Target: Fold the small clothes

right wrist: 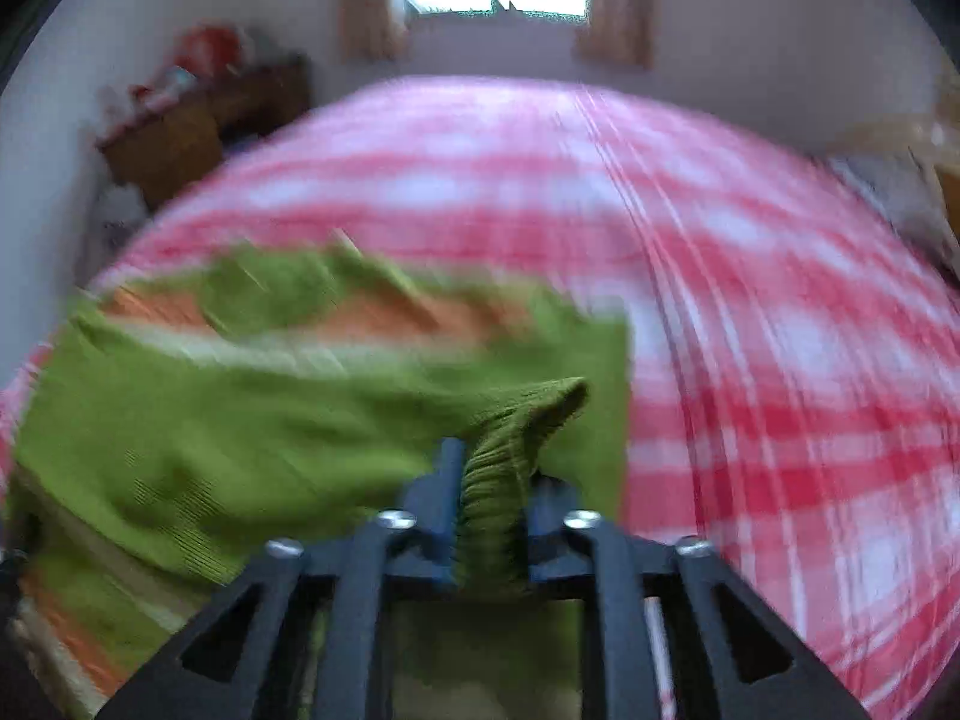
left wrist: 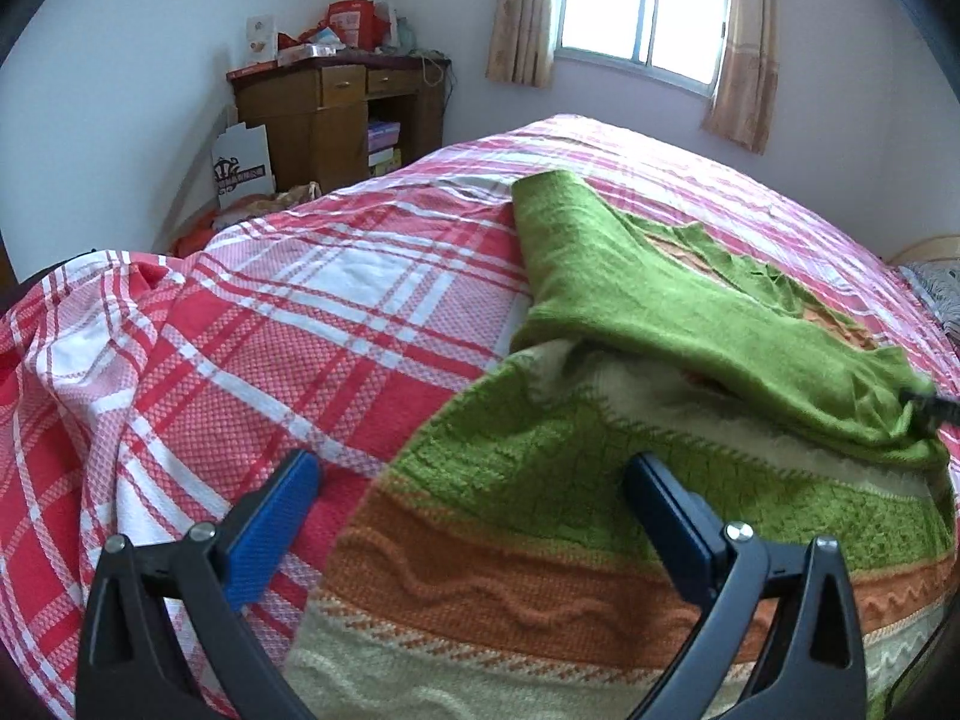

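Red-and-white checked woven bedspread (left wrist: 336,312) covers the whole bed, and the small knitted sweater with green, orange and cream bands (left wrist: 540,516) lies spread on its near side, hem toward the cameras. One plain green knit sleeve (left wrist: 600,276) is already lying across the body. The right gripper (right wrist: 493,480) has its fingers (right wrist: 447,498) clenched on the ribbed green cuff (right wrist: 498,504) of that sleeve; the right wrist view is smeared, so I'd guess it's mid-swing with the sleeve. The left gripper (left wrist: 474,516) hovers over the hem with its blue-padded fingers (left wrist: 273,531) wide apart, nothing between them, one over the bedspread, one over the knit.

My take: carry the cuff low and straight across so the sleeve lands flat, no bunching at the shoulder. The left one could pin the hem so the body doesn't drag along. Let go only once the cuff rests on the knit.
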